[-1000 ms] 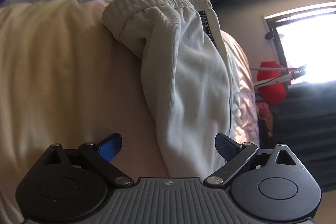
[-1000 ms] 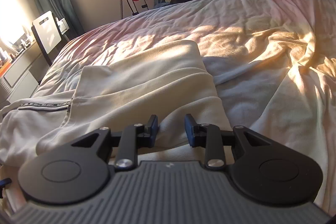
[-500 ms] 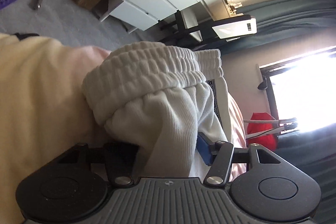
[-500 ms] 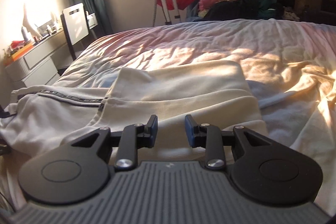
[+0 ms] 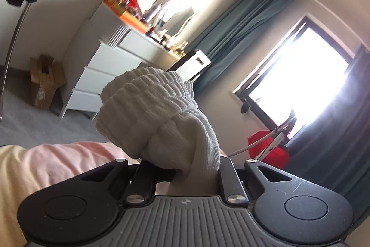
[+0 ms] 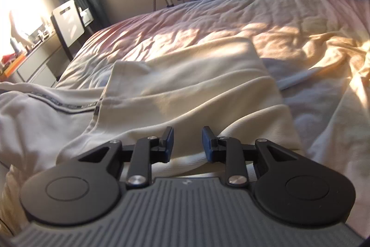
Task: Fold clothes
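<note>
This is a bedroom in a home. A wide bed (image 6: 231, 22) with a rumpled sheet fills the room, a white chest of drawers (image 5: 104, 75) cluttered with bottles stands by the wall, and teal curtains (image 5: 238, 22) hang beside a sunlit window (image 5: 300, 75).

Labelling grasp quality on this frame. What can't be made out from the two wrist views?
- Left wrist view: the left gripper is closing on the white ribbed waistband; the bunched cloth hides its pads, so the contact is unseen.
- Right wrist view: the right gripper stands slightly apart over the cream garment; whether its pads pinch the fabric cannot be told.
- Right wrist view: the garment's left end is cut off by the frame edge.
</note>
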`<action>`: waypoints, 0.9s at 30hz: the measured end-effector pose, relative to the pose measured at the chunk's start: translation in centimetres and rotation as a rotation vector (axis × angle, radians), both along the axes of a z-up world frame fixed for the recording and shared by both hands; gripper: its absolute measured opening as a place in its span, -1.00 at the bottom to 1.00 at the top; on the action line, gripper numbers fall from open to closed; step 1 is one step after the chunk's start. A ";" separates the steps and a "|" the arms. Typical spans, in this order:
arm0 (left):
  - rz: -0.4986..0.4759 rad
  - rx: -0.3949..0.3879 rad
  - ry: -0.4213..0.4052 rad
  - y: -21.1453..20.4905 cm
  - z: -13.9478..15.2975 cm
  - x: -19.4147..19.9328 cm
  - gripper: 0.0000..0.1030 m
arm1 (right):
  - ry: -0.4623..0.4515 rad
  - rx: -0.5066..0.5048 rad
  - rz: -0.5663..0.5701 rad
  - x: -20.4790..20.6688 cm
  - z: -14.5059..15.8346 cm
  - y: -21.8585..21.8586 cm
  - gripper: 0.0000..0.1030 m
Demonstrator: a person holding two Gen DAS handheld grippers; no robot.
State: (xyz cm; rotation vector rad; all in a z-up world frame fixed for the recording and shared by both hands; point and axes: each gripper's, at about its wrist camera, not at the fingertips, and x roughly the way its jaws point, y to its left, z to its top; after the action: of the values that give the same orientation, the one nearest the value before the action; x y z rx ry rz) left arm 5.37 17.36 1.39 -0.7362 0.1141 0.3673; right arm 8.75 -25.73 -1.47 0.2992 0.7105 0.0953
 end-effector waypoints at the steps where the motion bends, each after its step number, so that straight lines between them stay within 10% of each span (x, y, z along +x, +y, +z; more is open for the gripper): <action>1: -0.003 0.016 -0.020 -1.7 1.2 0.2 -0.72 | -0.016 0.007 -0.015 -0.3 0.5 -0.6 -0.43; 13: -0.087 0.285 -0.149 -25.3 7.9 2.2 -0.74 | -0.138 0.201 -0.207 -1.5 3.2 -9.6 -0.38; 21: -0.312 0.660 -0.136 -43.1 -0.6 1.6 -0.74 | -0.120 0.397 -0.385 -1.3 1.4 -15.2 -0.38; 27: -0.611 0.857 0.079 -49.4 -10.7 3.9 -0.68 | -0.136 0.450 -0.443 -0.9 0.9 -17.1 -0.38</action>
State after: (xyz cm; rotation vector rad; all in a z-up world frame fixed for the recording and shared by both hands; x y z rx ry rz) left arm 9.25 -32.00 -9.27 0.1770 0.2283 -0.1539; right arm 7.84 -42.84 -0.55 0.8661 0.4681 -0.1483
